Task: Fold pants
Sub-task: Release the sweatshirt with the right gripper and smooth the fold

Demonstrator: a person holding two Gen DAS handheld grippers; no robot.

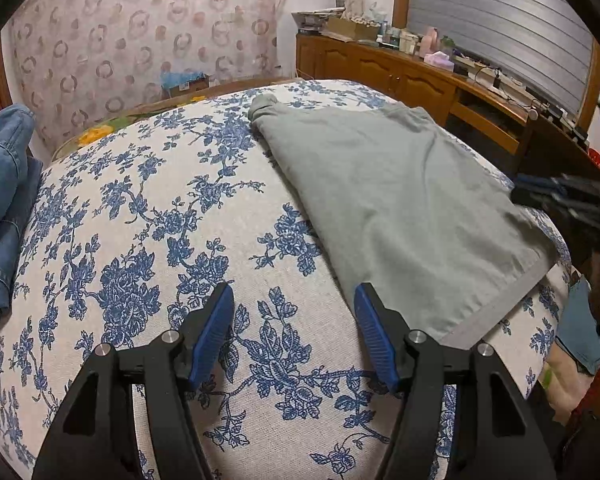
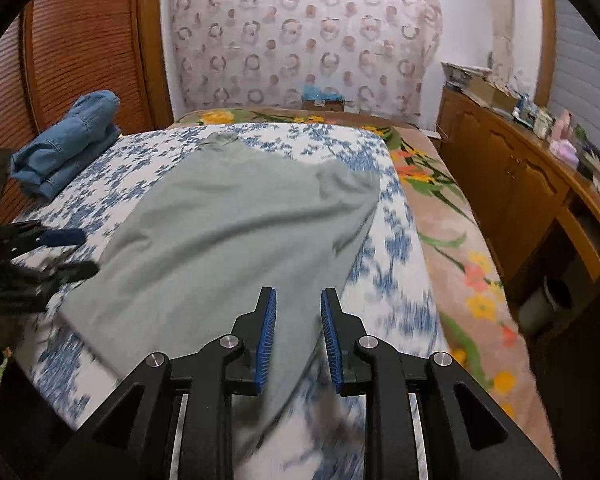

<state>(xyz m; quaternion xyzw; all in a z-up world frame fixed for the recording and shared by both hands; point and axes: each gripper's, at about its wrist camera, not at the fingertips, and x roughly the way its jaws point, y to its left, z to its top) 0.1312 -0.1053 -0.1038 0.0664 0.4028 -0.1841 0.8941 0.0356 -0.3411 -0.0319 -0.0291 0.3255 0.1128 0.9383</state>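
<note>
From the left wrist camera, the left gripper (image 1: 294,296) hangs over the blue-and-white floral bedspread (image 1: 140,216) with its blue pads (image 1: 214,332) spread wide and nothing between them; only printed cloth shows in the gap. The grey-green pants (image 1: 400,200) lie flat on the bedspread just to the right, running from a bunched end near the far edge to a banded hem (image 1: 500,304) close by the right-hand finger; the finger is beside that hem, and I cannot tell if it touches. At the right edge the right gripper (image 1: 560,196) shows as a dark blur near the pants' side; its jaws cannot be read from here. A pile of blue denim (image 1: 0,200) sits at the far left edge of the bed; a wooden sideboard (image 1: 400,76) loaded with boxes and bottles runs along the wall at right.

Over to the right wrist camera, and the picture is smeared near the bottom. The right gripper (image 2: 299,300) stands low over the near end of the pants (image 2: 228,232); its pads (image 2: 268,336) are a little apart, with a clear gap, and grey-green fabric shows in that gap, though the pads do not press on it. The pants spread out towards the far end of the bed, lying diagonally on the floral bedspread (image 2: 400,280); a second cover with orange and yellow flowers (image 2: 452,248) lies beyond the bedspread to the right. The left gripper (image 2: 56,252) shows at the left edge, its fingers parted, beside the pants' left border. The folded denim (image 2: 68,144) rests at the far left by the slatted wooden doors (image 2: 80,52).
</note>
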